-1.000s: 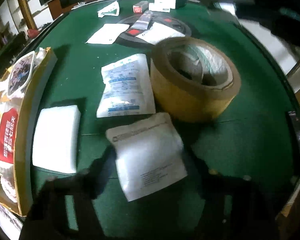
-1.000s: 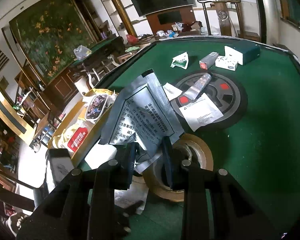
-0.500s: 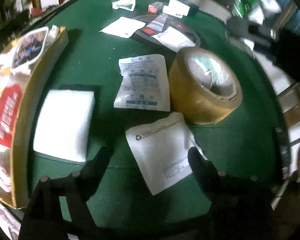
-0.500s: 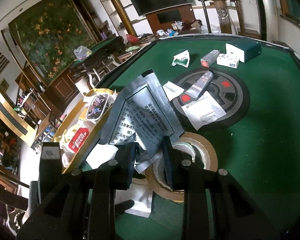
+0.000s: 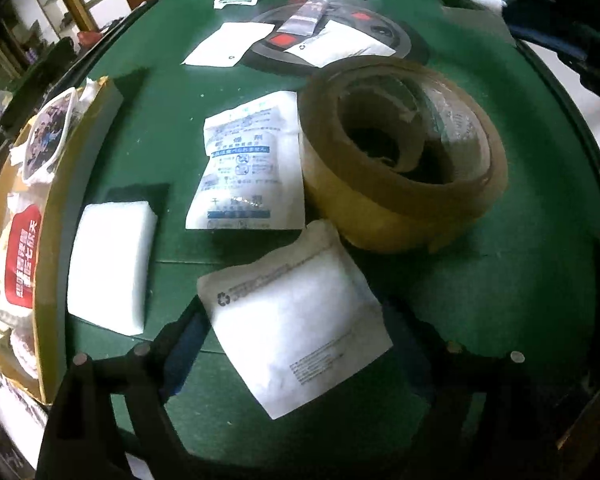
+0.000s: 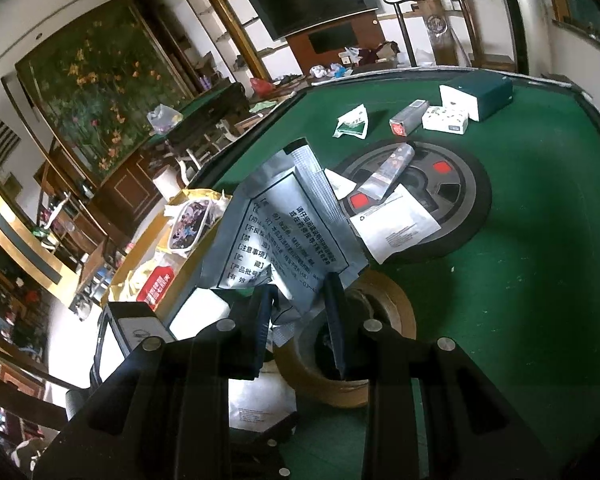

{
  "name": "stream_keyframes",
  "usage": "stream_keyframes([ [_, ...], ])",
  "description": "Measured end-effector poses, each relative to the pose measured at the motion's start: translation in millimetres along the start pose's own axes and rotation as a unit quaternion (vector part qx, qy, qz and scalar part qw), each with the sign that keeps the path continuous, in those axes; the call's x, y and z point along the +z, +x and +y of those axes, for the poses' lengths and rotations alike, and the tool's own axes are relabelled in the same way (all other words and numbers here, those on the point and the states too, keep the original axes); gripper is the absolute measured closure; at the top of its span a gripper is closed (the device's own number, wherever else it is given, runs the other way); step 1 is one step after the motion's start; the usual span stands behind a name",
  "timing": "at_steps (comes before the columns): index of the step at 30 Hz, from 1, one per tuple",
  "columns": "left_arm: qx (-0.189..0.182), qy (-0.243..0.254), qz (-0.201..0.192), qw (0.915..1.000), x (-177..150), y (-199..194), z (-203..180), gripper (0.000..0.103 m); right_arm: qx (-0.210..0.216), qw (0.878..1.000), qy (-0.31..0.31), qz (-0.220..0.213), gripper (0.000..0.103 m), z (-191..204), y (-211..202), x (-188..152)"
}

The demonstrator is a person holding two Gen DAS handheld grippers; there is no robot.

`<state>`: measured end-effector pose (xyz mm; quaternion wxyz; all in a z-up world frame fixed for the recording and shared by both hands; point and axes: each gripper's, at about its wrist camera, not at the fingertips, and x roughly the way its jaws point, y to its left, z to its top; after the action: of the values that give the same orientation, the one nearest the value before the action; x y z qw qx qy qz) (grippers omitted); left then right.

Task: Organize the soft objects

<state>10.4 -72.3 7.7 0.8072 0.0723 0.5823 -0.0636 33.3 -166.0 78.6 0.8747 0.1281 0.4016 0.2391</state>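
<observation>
Left tongs (image 5: 296,332) stand spread wide over a white paper pouch (image 5: 296,316) on the green felt bench (image 5: 520,280), their jaws having just been opening; the pouch lies flat between the two dark fingers (image 5: 180,340), and neither pad appears to press on it. Right tongs (image 6: 300,312), nearly closed, pinch the lower edge of a crinkled silver foil sachet (image 6: 284,236) printed with black text and hold it up above the bench, near a broad roll of brown packing tape (image 6: 352,344).

The step in hand looks like a pick-up of the white pouch by the left tongs, while the right waits with its sachet. The next move would call for the left jaws to come down around the pouch's edges and close gently, since the flat, limp packet gives little to bite on and may slide over the felt.

Just beyond the pouch lies a white desiccant packet with blue print (image 5: 248,168), touching the tape roll's side; a plain white foam block (image 5: 112,268) sits to the left, soft-edged and rectangular. Beside that, at the bench's rim, stands a gold cardboard box (image 5: 60,216) already holding soft packets, probably the place they are being gathered. Farther off are more flat white sachets, small cartons and a round black-and-grey centre plate (image 6: 460,196).
</observation>
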Motion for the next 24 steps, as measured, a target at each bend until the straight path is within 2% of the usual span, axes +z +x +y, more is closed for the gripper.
stream_keyframes([
  [2, 0.003, -0.006, 0.003, 1.0000, 2, 1, 0, 0.012, 0.006, 1.000, 0.003, -0.001, 0.077, -3, 0, 0],
  [5, -0.006, -0.008, -0.002, 0.9999, 3, 3, 2, 0.020, 0.011, 1.000, 0.005, -0.004, 0.077, -7, -1, -2],
  [7, -0.020, -0.005, -0.015, 0.9997, 1, 3, 3, 0.040, 0.008, 1.000, 0.005, -0.007, 0.077, -10, -2, -1],
  [8, -0.024, 0.002, -0.024, 0.9994, -2, 0, 1, 0.044, 0.006, 1.000, 0.006, -0.008, 0.077, -12, -2, -1],
  [9, -0.027, 0.006, -0.032, 0.9991, -3, -2, 0, 0.054, 0.006, 1.000, 0.008, -0.008, 0.077, -13, -2, -1],
  [12, -0.062, -0.010, -0.046, 0.9970, -6, -9, 11, 0.095, 0.007, 1.000, 0.013, -0.007, 0.077, -17, -2, -1],
  [16, -0.155, -0.041, -0.066, 0.9849, -10, -14, 22, 0.096, 0.006, 1.000, 0.015, -0.006, 0.077, -17, -2, -2],
  [20, -0.195, -0.064, -0.076, 0.9758, -16, -14, 32, 0.097, 0.005, 1.000, 0.015, -0.006, 0.077, -18, -1, -2],
  [24, -0.216, -0.072, -0.086, 0.9698, -24, -22, 34, 0.097, 0.002, 1.000, 0.015, -0.003, 0.077, -16, -1, -3],
])
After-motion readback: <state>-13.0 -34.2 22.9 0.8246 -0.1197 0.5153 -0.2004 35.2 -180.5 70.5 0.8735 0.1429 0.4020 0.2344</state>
